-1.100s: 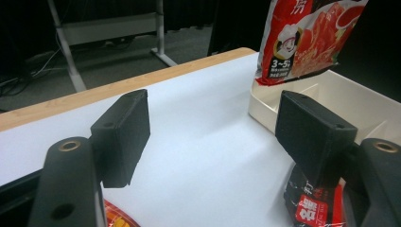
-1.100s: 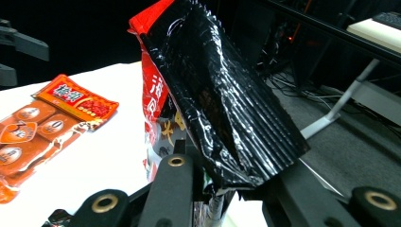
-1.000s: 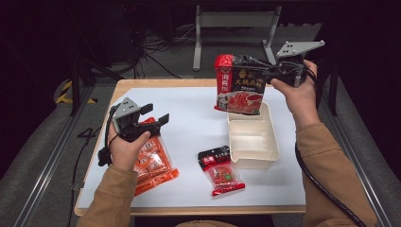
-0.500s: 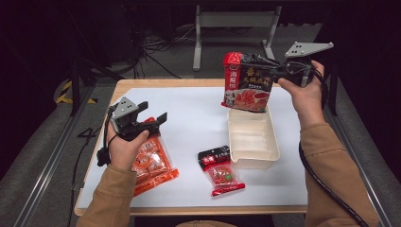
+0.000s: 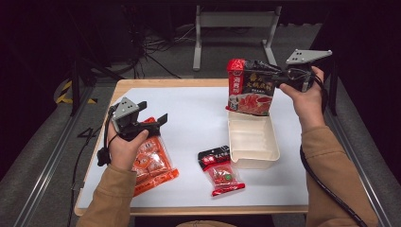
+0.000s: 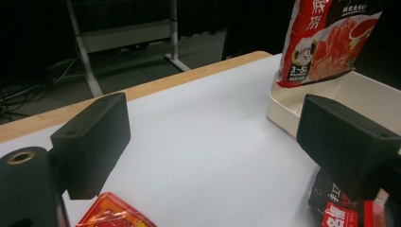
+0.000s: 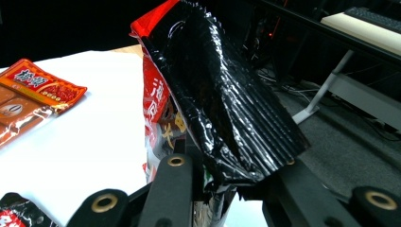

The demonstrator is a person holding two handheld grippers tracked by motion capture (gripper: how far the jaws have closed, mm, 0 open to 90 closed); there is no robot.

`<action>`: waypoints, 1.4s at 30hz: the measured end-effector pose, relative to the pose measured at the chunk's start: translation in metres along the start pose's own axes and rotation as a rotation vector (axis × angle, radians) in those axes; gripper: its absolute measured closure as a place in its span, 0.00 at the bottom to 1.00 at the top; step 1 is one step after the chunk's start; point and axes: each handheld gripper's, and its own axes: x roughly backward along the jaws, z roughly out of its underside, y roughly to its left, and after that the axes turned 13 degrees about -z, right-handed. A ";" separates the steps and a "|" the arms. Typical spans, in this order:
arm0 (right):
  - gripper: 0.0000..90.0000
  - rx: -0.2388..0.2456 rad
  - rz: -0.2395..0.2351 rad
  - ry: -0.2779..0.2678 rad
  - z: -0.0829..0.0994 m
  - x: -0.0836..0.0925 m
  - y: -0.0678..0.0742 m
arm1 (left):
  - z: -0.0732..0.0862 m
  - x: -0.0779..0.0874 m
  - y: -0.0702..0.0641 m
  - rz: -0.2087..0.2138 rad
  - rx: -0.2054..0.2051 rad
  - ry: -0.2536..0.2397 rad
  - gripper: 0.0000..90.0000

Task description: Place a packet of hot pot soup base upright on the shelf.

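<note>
My right gripper [image 5: 272, 74] is shut on the top edge of a large red and black sauce pouch [image 5: 250, 87]. The pouch hangs upright over the far end of a cream plastic tray [image 5: 253, 142]. In the right gripper view the crinkled pouch [image 7: 222, 94] rises from between the jaws of my right gripper [image 7: 222, 189]. My left gripper [image 5: 152, 111] hovers over an orange snack packet [image 5: 153, 163] at the table's left. Its jaws have just been opening and hold nothing; in the left gripper view bare white table lies between the jaws of my left gripper [image 6: 217, 142].
A small red and black packet [image 5: 220, 170] lies in front of the tray, near the table's front edge. The white mat [image 5: 198, 118] covers a wooden table. A metal stand [image 5: 231, 28] and cables sit on the floor beyond.
My right gripper carried the pouch a little to the right and slightly lower, over the tray's far end. The left jaws spread wider while that hand stayed put.
</note>
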 end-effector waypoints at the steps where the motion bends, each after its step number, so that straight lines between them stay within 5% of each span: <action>1: 0.86 -0.001 -0.003 0.002 0.001 -0.001 0.000 | 0.000 0.000 0.000 -0.002 0.000 -0.001 0.11; 42: 0.83 -0.064 -0.024 0.057 0.051 -0.031 -0.007 | 0.005 -0.004 0.006 0.005 0.024 0.019 0.06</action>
